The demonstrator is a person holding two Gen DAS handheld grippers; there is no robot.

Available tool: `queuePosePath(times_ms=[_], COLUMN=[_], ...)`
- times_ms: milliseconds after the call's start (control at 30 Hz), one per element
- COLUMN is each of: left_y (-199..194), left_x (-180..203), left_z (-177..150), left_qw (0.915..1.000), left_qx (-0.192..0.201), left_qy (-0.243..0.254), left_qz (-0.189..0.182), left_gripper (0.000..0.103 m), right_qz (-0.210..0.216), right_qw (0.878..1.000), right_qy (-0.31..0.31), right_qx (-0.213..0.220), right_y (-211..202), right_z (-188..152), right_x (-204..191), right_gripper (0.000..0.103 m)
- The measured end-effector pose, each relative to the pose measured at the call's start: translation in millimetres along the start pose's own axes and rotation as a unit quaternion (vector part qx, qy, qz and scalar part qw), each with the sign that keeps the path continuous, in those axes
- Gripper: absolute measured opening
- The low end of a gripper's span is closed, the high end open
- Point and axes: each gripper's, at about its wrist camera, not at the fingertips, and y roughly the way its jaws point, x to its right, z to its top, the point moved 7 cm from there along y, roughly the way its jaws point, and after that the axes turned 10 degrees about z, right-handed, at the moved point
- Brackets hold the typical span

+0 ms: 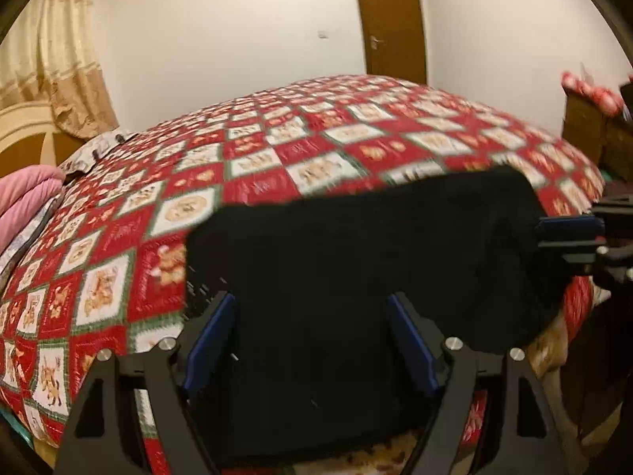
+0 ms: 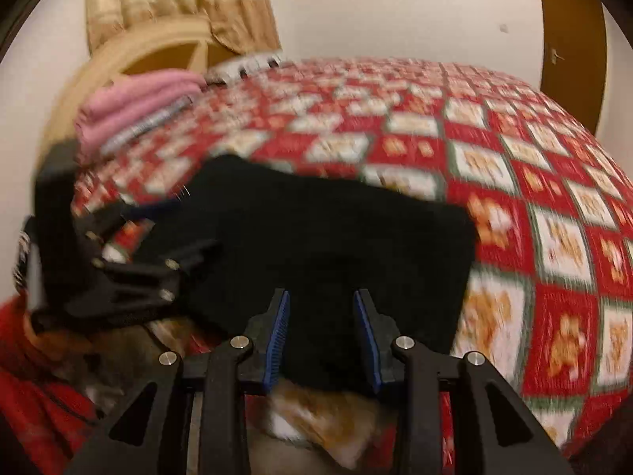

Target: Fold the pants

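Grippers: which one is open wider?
The left gripper: its blue pads stand far apart over the black pants. The right gripper shows a narrower gap.

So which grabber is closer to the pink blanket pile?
The left one. The left gripper sits at the pants' end below the pink blankets. The right gripper is at the pants' near edge, farther from the pile.
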Motion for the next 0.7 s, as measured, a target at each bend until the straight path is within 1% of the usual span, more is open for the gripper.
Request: queuePosePath(times_ms=[33, 67, 133, 167, 200, 267, 300, 333, 400, 433, 500, 533, 567, 600, 633, 667, 700], left_y=[-1.1, -2.9, -2.6, -1.5, -2.7, -6.6, -8.7, -12.8, -18.9, -23.6, -29.1, -30.7, -28.9, -24.1, -15.4, -9.8, -5.6], left_x=[5.4, 9.2, 14.9, 14.1, 13.1, 11.0, 10.5, 8.5, 4.6, -0.5, -6.7, -9.8, -11.1, -11.6, -11.9, -12.4, -13.5], left_z=[-5.7, -7.0, -9.7, -8.8, -7.0, -5.7, -5.5, -5.5, -8.0, -9.5, -9.0, -7.8, -8.3, -11.0, -16.8, -21.3, -25.3], left_qw=[0.9999, 0.9996, 0.9991, 0.9992, 0.9995, 0.9996, 0.9996, 0.9995, 0.9995, 0.9997, 0.9997, 0.9996, 0.9995, 0.9996, 0.9999, 1.0000, 0.9996], left_qx=[0.006, 0.011, 0.019, 0.018, 0.015, 0.007, 0.007, 0.006, 0.003, 0.003, 0.015, 0.026, 0.027, 0.021, 0.003, -0.008, -0.015], left_qy=[0.014, 0.024, 0.038, 0.033, 0.028, 0.027, 0.029, 0.031, 0.030, 0.022, 0.015, 0.014, 0.014, 0.014, 0.009, -0.002, -0.017], left_qz=[0.003, 0.006, 0.010, 0.010, 0.008, 0.006, 0.004, -0.001, -0.011, -0.013, -0.008, -0.001, 0.004, 0.009, 0.006, -0.004, -0.016], left_gripper=[0.082, 0.082, 0.082, 0.082, 0.082, 0.082, 0.082, 0.083, 0.084, 0.084, 0.086, 0.090, 0.091, 0.092, 0.092, 0.092, 0.092], right_qz=[-0.011, -0.009, 0.013, 0.020, 0.025, 0.013, -0.001, -0.001, 0.034, 0.044, 0.078, 0.097, 0.115, 0.140, 0.151, 0.149, 0.131], right_qw=[1.000, 1.000, 0.998, 0.997, 0.996, 0.997, 0.997, 0.996, 0.995, 0.994, 0.993, 0.992, 0.990, 0.988, 0.988, 0.988, 0.989], right_qy=[0.015, 0.027, 0.052, 0.067, 0.078, 0.078, 0.076, 0.069, 0.052, 0.046, 0.027, 0.017, 0.006, -0.013, -0.030, -0.047, -0.070], right_qx=[-0.009, -0.004, 0.019, 0.021, 0.021, 0.020, 0.031, 0.049, 0.078, 0.084, 0.089, 0.085, 0.077, 0.057, 0.034, 0.014, -0.010], right_y=[-0.5, -3.5, -11.7, -12.7, -14.4, -19.8, -25.0, -31.9, -40.2, -39.2, -25.3, -15.6, -2.7, 19.6, 40.5, 60.5, 89.7], right_z=[-15.5, -25.2, -33.5, -32.6, -29.9, -20.4, -11.9, -1.0, 23.6, 33.4, 64.0, 76.4, 87.5, 99.8, 105.9, 111.5, 116.6], right_x=[11.9, 21.8, 33.2, 35.7, 36.4, 32.1, 30.4, 25.8, 9.3, 4.7, -16.3, -25.2, -35.1, -49.6, -61.5, -72.0, -81.1], right_gripper=[0.033, 0.033, 0.032, 0.032, 0.032, 0.032, 0.034, 0.034, 0.034, 0.034, 0.034, 0.034, 0.034, 0.034, 0.034, 0.034, 0.034])
